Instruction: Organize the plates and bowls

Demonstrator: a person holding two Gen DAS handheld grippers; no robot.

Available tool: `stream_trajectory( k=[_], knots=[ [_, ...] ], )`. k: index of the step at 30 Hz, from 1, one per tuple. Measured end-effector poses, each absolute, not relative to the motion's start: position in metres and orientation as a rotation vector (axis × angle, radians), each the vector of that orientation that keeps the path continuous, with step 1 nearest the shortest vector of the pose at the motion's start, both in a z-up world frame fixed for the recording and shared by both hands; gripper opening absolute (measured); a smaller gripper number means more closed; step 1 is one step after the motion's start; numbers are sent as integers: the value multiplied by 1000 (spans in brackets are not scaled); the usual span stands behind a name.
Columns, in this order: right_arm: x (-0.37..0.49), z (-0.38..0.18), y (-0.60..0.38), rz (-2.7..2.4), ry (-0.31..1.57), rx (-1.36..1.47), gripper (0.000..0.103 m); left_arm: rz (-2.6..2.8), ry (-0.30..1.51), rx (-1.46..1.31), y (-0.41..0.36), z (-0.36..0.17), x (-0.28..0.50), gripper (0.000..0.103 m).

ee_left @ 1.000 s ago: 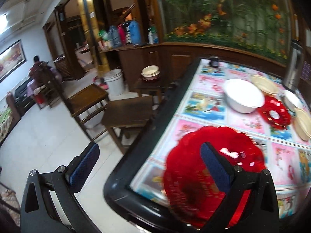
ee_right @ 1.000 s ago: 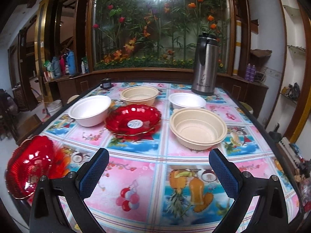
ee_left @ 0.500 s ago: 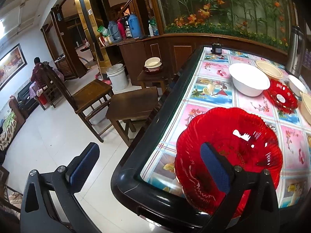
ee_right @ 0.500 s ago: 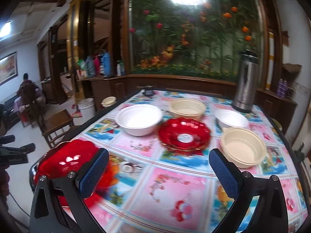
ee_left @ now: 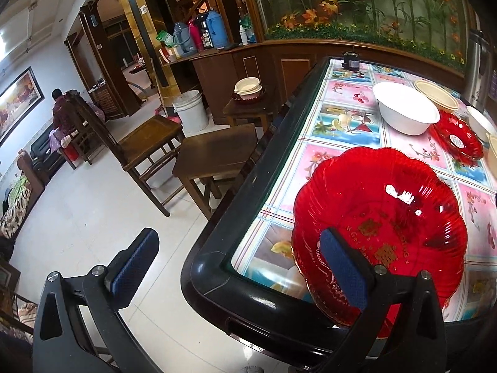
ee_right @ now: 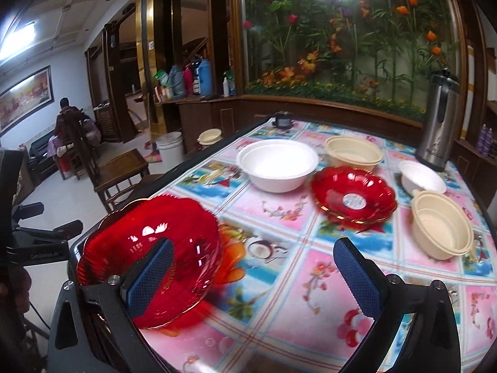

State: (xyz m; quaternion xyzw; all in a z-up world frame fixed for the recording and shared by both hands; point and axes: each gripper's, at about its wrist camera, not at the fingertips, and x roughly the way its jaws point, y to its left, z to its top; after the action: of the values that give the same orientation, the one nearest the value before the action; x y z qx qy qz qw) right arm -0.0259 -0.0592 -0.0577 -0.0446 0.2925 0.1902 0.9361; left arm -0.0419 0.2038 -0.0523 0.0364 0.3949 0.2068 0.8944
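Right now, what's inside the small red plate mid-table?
The small red plate holds only a round white label at its centre; no food or dish. Whatever lies under the label is covered.

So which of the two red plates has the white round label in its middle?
The farther red plate, between the white bowl and the cream bowls. The near red plate at the table's corner shows only gold lettering.

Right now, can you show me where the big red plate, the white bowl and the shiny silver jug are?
big red plate (ee_left: 403,217), left wrist view, inner base.
white bowl (ee_right: 278,161), right wrist view, inside bottom.
shiny silver jug (ee_right: 439,121), right wrist view, steel body.
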Motion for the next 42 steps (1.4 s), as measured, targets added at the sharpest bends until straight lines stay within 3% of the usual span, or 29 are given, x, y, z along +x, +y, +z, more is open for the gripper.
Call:
stream_trajectory(
  k=[13,42],
  knots=[
    [-14,-82,-39,474,726,-73,100,381,852,62,189,-64,-41,103],
    [-10,-95,-29,434,760,-109,94,339,859,61,172,-69,-33,103]
  ],
)
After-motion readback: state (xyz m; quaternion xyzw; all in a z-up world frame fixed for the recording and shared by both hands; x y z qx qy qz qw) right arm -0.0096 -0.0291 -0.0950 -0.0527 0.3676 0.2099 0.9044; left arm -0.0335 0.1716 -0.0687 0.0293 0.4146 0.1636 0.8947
